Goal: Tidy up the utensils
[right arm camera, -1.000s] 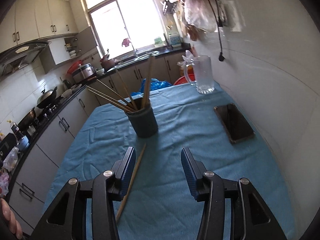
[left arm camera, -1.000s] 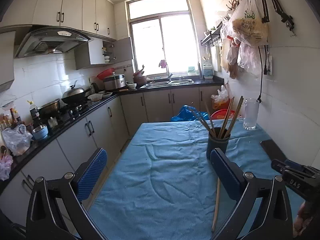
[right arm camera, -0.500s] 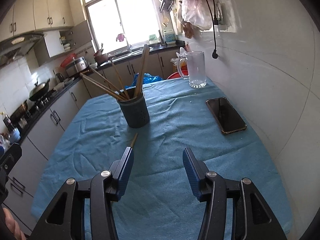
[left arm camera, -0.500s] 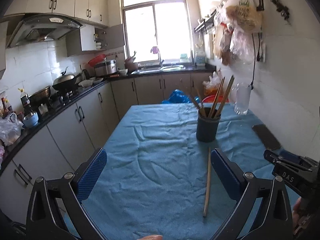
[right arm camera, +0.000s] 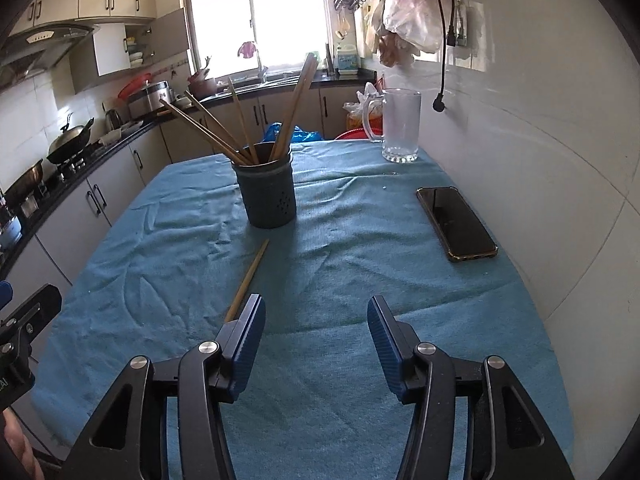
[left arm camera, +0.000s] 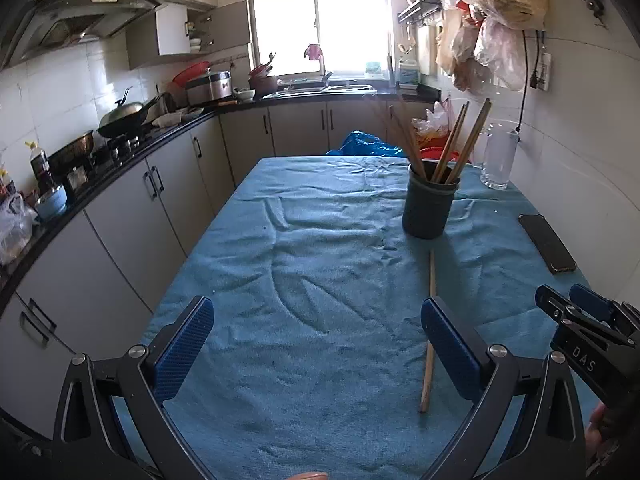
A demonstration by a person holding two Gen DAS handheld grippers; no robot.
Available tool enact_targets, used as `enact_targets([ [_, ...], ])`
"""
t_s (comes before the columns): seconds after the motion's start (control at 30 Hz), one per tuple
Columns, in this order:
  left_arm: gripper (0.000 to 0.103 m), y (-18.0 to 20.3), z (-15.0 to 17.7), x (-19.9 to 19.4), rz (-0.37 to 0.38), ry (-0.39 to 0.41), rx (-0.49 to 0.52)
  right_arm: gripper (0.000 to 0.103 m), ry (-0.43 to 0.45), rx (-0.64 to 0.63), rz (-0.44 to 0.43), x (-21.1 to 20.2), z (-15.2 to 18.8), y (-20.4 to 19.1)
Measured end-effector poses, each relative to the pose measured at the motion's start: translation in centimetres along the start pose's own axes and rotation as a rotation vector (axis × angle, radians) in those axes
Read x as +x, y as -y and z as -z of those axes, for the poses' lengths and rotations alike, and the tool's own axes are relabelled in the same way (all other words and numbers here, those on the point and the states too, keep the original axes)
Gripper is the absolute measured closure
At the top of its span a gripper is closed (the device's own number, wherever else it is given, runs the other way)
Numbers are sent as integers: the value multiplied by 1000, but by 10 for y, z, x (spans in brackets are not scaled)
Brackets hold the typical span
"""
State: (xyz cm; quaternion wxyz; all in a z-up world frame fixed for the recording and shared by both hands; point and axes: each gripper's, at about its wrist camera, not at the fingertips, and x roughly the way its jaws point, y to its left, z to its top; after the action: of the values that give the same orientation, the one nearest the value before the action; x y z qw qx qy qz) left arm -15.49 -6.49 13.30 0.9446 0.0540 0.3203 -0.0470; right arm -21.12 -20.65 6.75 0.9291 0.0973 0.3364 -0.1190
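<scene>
A dark round utensil holder (left arm camera: 429,210) (right arm camera: 267,190) stands on the blue cloth, with several wooden chopsticks (left arm camera: 460,146) (right arm camera: 294,104) leaning out of it. One loose chopstick (left arm camera: 429,332) (right arm camera: 247,280) lies flat on the cloth in front of the holder. My left gripper (left arm camera: 318,332) is wide open above the cloth, and its right finger (left arm camera: 448,344) overlaps the loose chopstick. My right gripper (right arm camera: 316,332) has its jaws opening with nothing between them. Its left finger (right arm camera: 248,340) hides the near end of the chopstick. The right gripper also shows at the right edge of the left wrist view (left arm camera: 588,328).
A black phone (right arm camera: 456,224) (left arm camera: 547,242) lies on the cloth near the tiled wall. A glass mug (right arm camera: 400,124) (left arm camera: 498,156) stands at the far right of the table (right arm camera: 360,380). Kitchen counters with pots (left arm camera: 120,114) run along the left, plastic bags (left arm camera: 500,12) hang on the wall.
Both grippers have sunk and tipped down toward the cloth. The loose chopstick now lies closer to the fingers, and the right gripper's jaws stand a little wider.
</scene>
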Motion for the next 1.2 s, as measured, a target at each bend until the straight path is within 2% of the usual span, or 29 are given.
enact_targets([
  [0.23,0,-5,4,20,42,-66,-29,45,-39,-2,20,15,5,-3],
  [0.67,0,-9,11,39,72,-123,-38,45,-58,-37,59,29,8,-15],
  [1.0,0,-8,12,46,83,-140,-39,44,14,-29,83,21,3,-11],
  [1.2,0,-8,11,47,71,-131,-36,44,25,-22,93,21,2,-6],
])
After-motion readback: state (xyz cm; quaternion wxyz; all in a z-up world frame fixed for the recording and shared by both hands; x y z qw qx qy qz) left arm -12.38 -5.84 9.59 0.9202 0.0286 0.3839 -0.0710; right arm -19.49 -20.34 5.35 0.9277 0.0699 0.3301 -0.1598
